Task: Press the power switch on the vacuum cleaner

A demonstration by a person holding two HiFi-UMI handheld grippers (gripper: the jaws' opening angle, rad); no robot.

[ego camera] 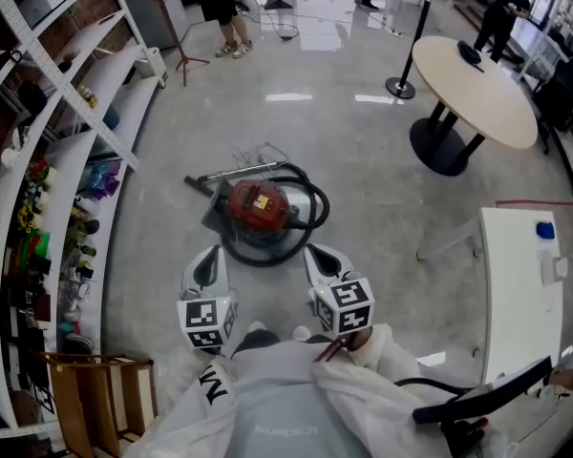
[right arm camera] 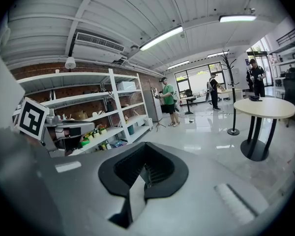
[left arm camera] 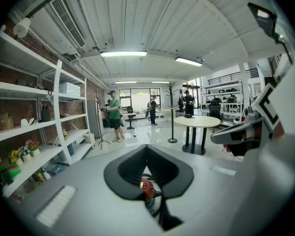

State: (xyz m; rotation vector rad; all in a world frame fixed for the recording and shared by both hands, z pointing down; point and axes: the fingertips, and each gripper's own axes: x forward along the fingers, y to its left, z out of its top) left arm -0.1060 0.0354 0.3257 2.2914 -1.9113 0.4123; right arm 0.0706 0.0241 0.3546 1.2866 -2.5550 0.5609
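- We hold the left gripper point(ego camera: 208, 256) and the right gripper point(ego camera: 317, 254) side by side, with the red vacuum cleaner point(ego camera: 258, 206) on the grey floor point(ego camera: 363, 160) just ahead, between them, touching neither.
- The left gripper's jaws are closed tip to tip on nothing. Its own view shows the vacuum's red body through the gap behind the tips.
- The right gripper's jaws are likewise closed and empty.
- A black hose point(ego camera: 317, 208) loops round the vacuum, and a metal wand point(ego camera: 241, 171) lies just beyond it.
- Shelves point(ego camera: 76, 141) stand at our left.

Bright ceiling tubes point(left arm camera: 123, 53) glare off the floor point(ego camera: 288, 96); fisheye edges darken.
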